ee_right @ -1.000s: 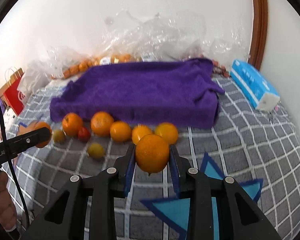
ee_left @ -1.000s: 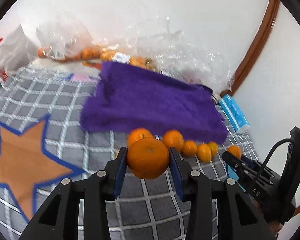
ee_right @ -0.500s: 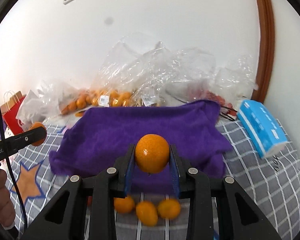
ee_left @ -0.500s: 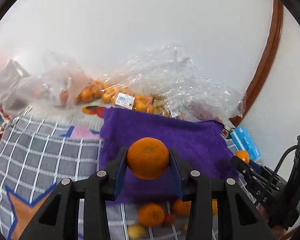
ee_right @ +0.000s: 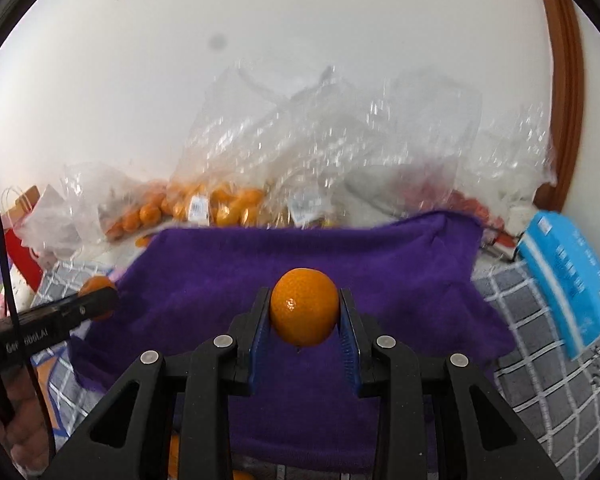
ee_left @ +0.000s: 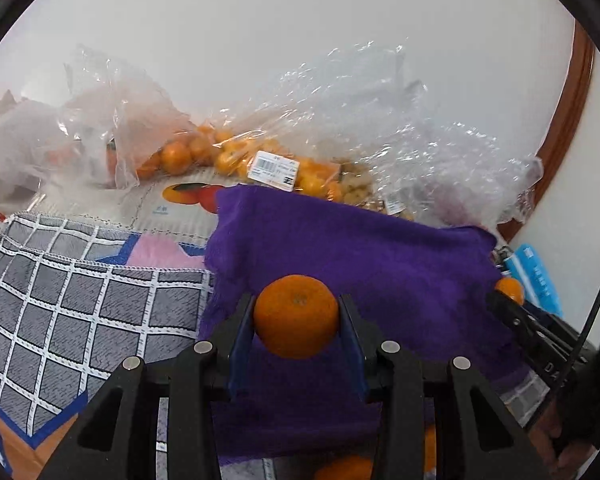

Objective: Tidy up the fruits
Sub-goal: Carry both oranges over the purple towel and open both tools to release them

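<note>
The left tool [ee_left: 297, 316] is clamped on a round, dimpled orange mandarin [ee_left: 296, 317], and the right tool [ee_right: 304, 312] pinches a second glossy orange mandarin [ee_right: 304, 306] the same way; both fruits hang in the air above the fuzzy purple towel [ee_left: 364, 264], one toward its left side and one toward its right. Judging by this, the carry step is in hand, with the towel as the likely resting place. The next move calls for a gentle lowering onto the soft pile before letting go, since round fruit may roll. Beyond the towel's far edge lie crinkled clear plastic bags of small oranges [ee_left: 228, 156]. A grey checked cloth [ee_left: 80, 304] covers the surface at left, and a blue tissue pack [ee_right: 568, 276] sits at right.
</note>
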Motion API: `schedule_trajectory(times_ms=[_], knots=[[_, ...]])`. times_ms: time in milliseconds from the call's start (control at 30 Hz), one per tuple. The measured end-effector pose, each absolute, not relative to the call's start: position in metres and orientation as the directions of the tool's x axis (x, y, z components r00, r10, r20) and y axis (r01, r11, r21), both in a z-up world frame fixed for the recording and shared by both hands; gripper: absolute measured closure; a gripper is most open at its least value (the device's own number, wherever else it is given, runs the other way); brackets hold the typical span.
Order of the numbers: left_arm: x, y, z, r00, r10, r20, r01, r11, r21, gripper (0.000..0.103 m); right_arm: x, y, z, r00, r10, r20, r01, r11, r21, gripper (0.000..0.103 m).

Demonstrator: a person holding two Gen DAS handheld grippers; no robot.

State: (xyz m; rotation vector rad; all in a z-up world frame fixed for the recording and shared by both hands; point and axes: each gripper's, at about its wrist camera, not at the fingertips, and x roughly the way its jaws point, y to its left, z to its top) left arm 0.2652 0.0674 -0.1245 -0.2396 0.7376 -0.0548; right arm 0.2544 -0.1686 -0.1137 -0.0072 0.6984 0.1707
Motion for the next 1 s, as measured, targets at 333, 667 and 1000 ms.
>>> schedule_trajectory(times_ms=[333,667,1000], knots=[[0.264,0.062,-0.132,0.755,-0.160,-0.636,-0.001,0.970,-0.244,0.064,0.255,-0.187,-0.125,0.750,0.110,-0.652,-0.107,0.993,0.045,0.071],[0.273,0.056,-0.146,0.721,-0.159,-0.674,0.005,0.975,-0.223,0.064,0.265,-0.183,-0.145,0.705,0.092,-0.703,-0.099,0.995,0.031,0.071],[0.272,0.054,-0.146,0.719,-0.156,-0.677,0.010,0.977,-0.215,0.064,0.269,-0.177,-0.156,0.680,0.091,-0.727,-0.112,0.994,0.020,0.071]])
